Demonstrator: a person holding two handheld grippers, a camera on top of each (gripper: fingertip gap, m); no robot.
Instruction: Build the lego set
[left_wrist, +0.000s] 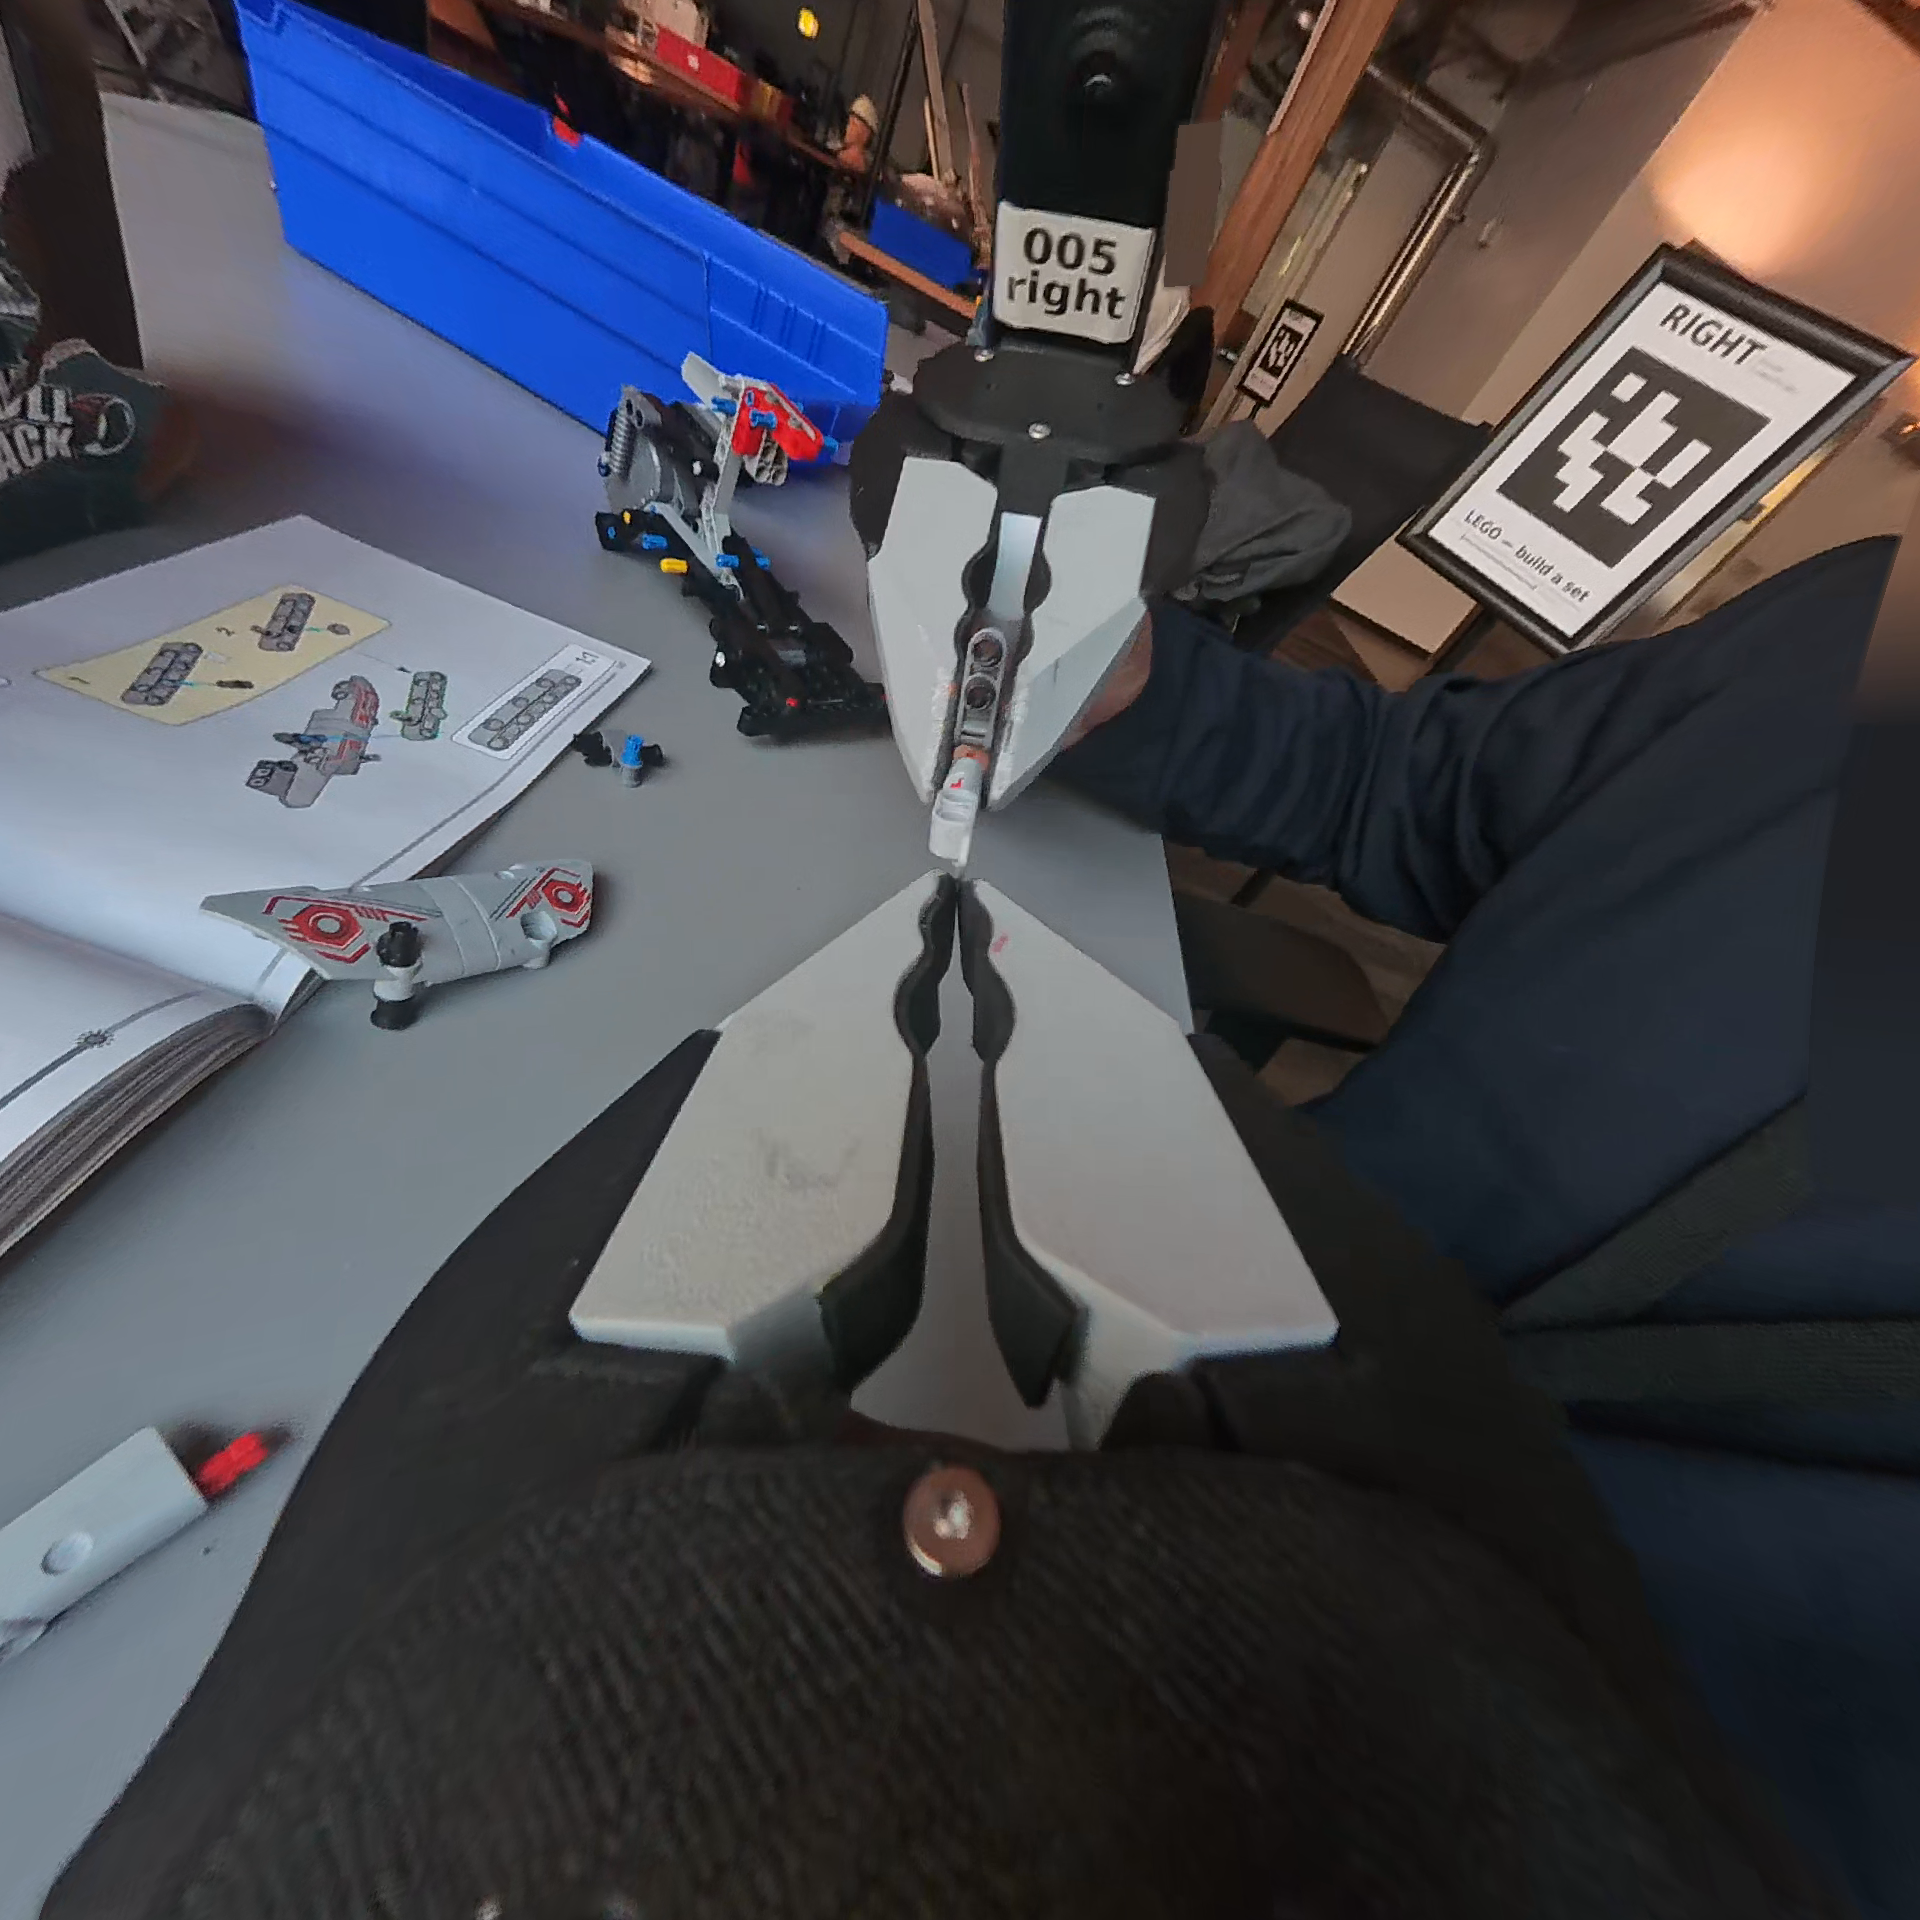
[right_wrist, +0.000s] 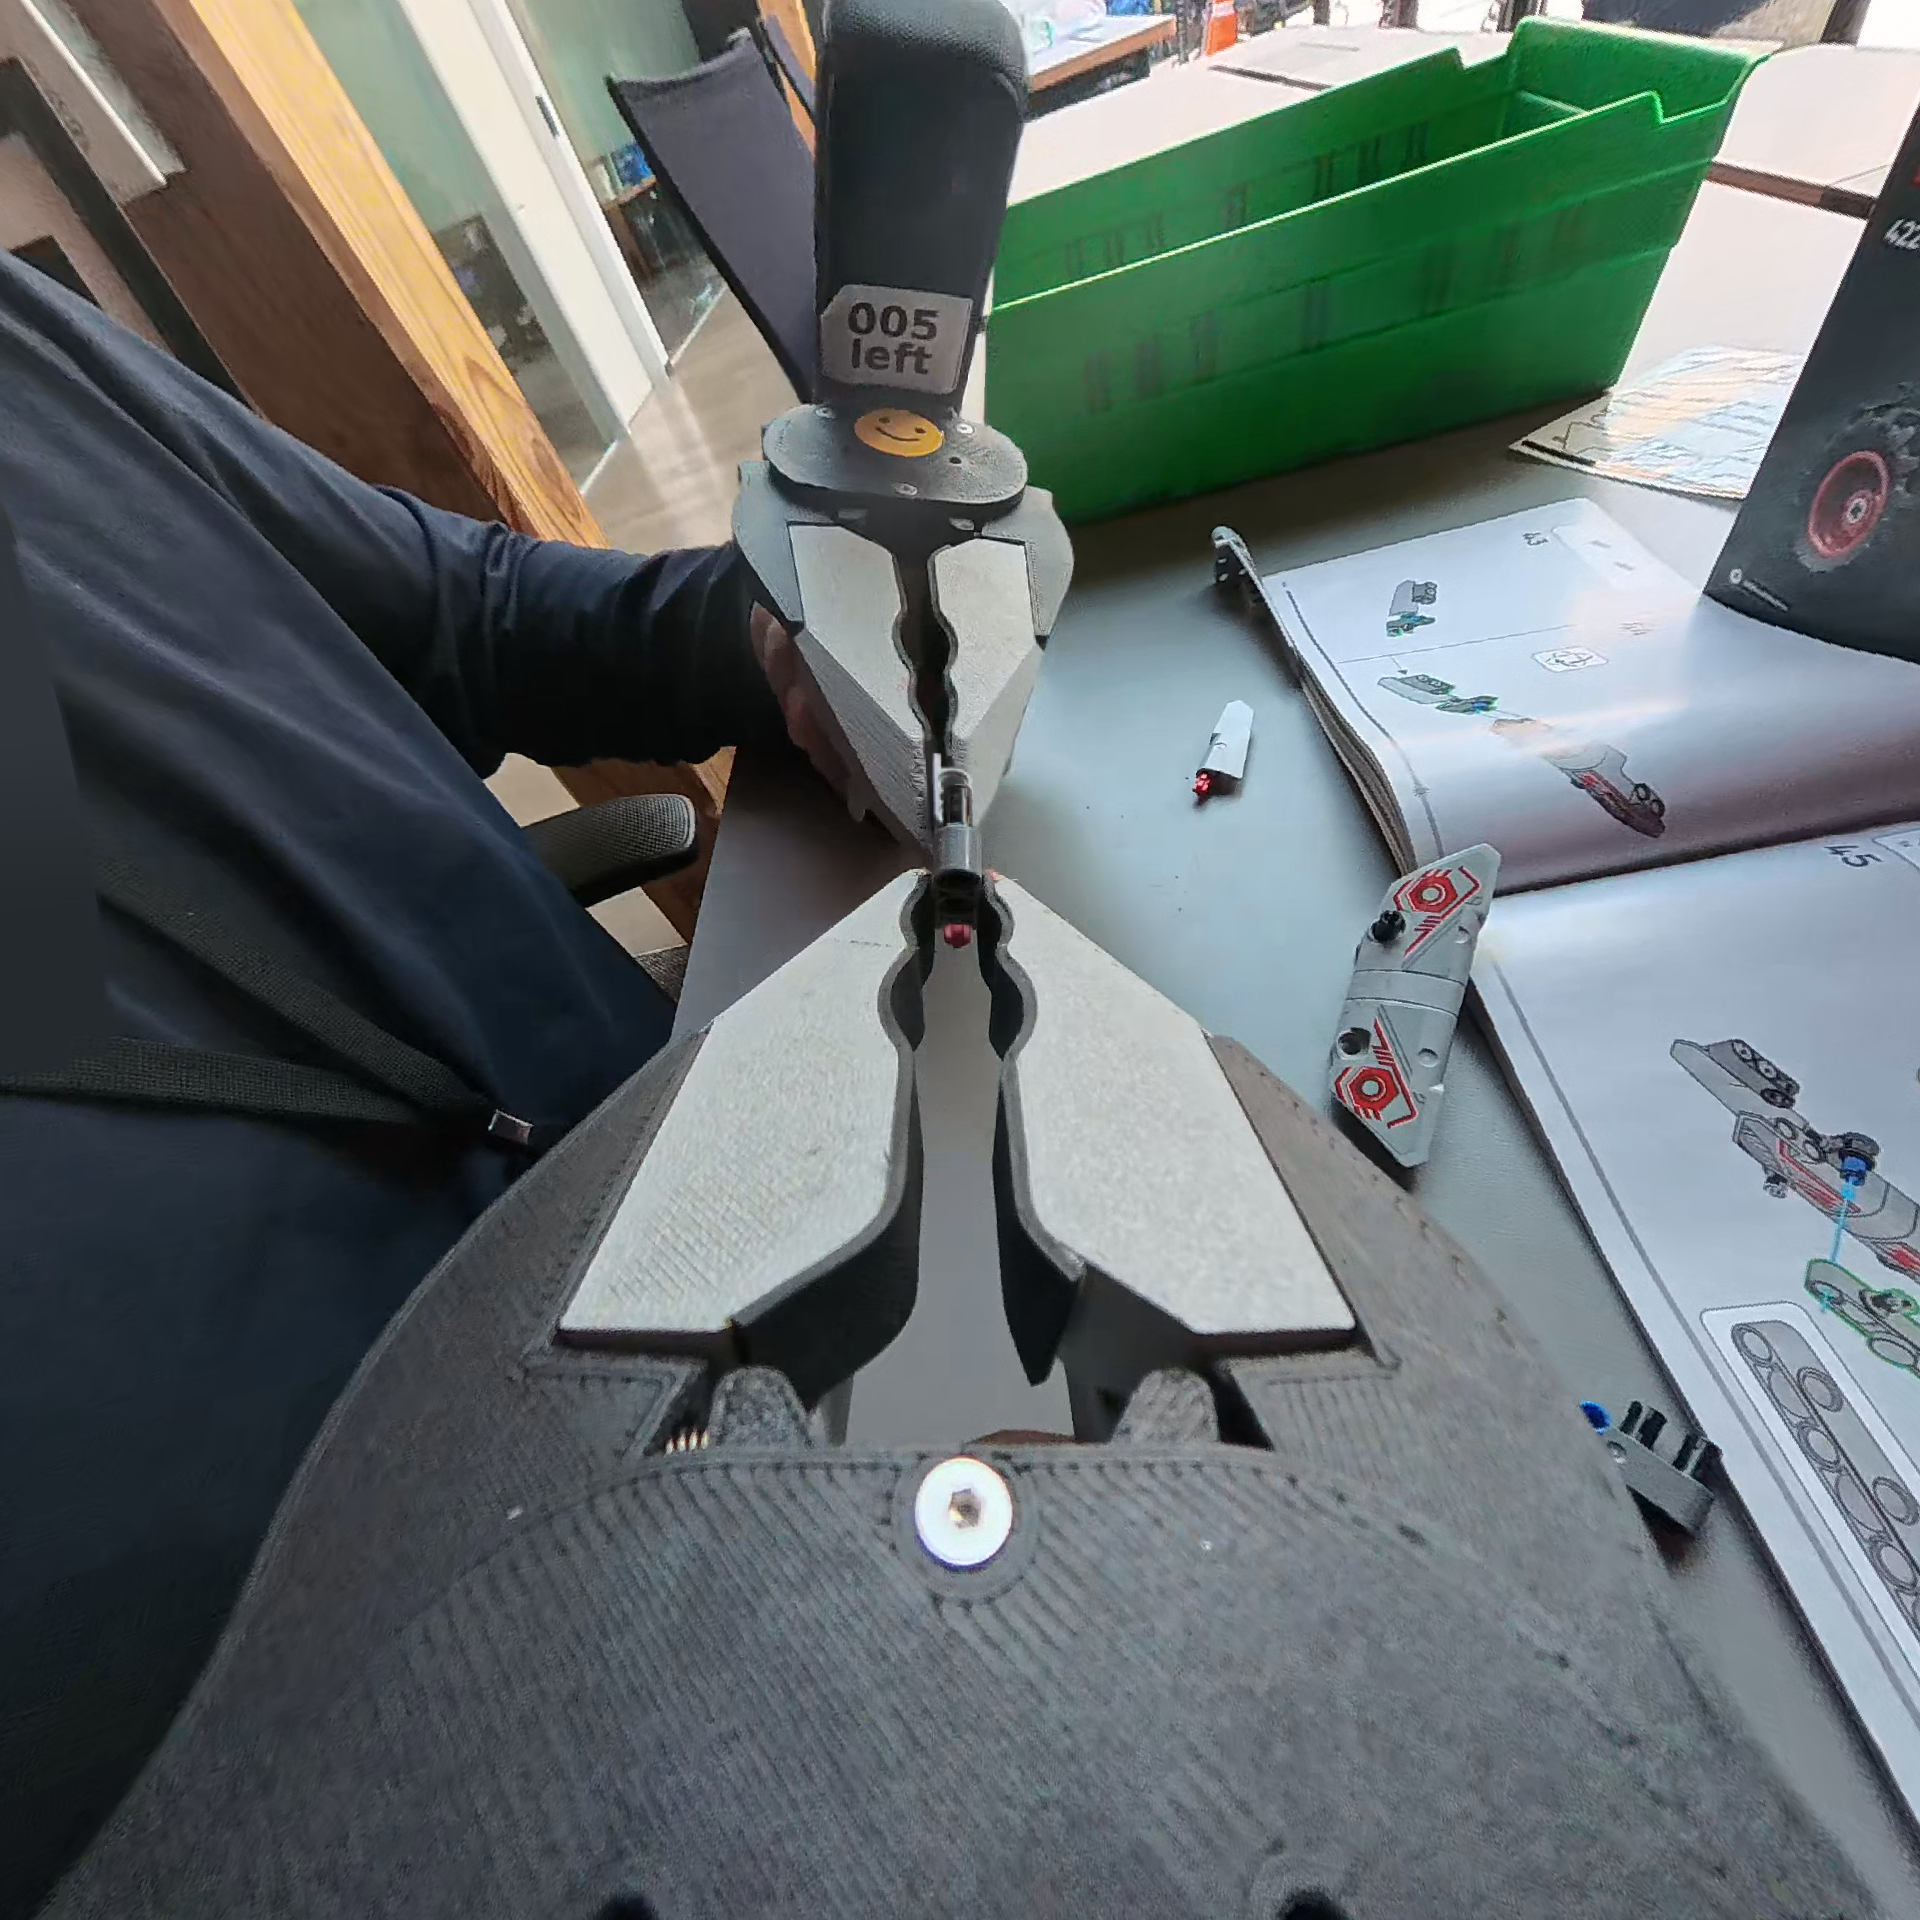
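My right gripper (left_wrist: 961, 774) faces me in the left wrist view, shut on a grey beam with holes (left_wrist: 982, 665). A light grey connector (left_wrist: 954, 816) sticks out of the beam toward my left gripper (left_wrist: 951, 883), whose jaws are closed on its end. In the right wrist view my right gripper (right_wrist: 951, 894) grips the dark-looking beam end (right_wrist: 954, 878), with a red pin (right_wrist: 954, 935) behind it. The left gripper (right_wrist: 951, 821) meets it tip to tip above the table edge.
A half-built model (left_wrist: 727, 540), a grey panel with red markings (left_wrist: 416, 914) (right_wrist: 1413, 997), loose pins (left_wrist: 623, 753), a grey piece with a red pin (right_wrist: 1226, 748) and an open instruction booklet (left_wrist: 260, 727) lie on the table. Behind them are a blue bin (left_wrist: 520, 208), a green bin (right_wrist: 1351, 260) and a box (right_wrist: 1849, 468). The tips of both grippers are at nearly the same place.
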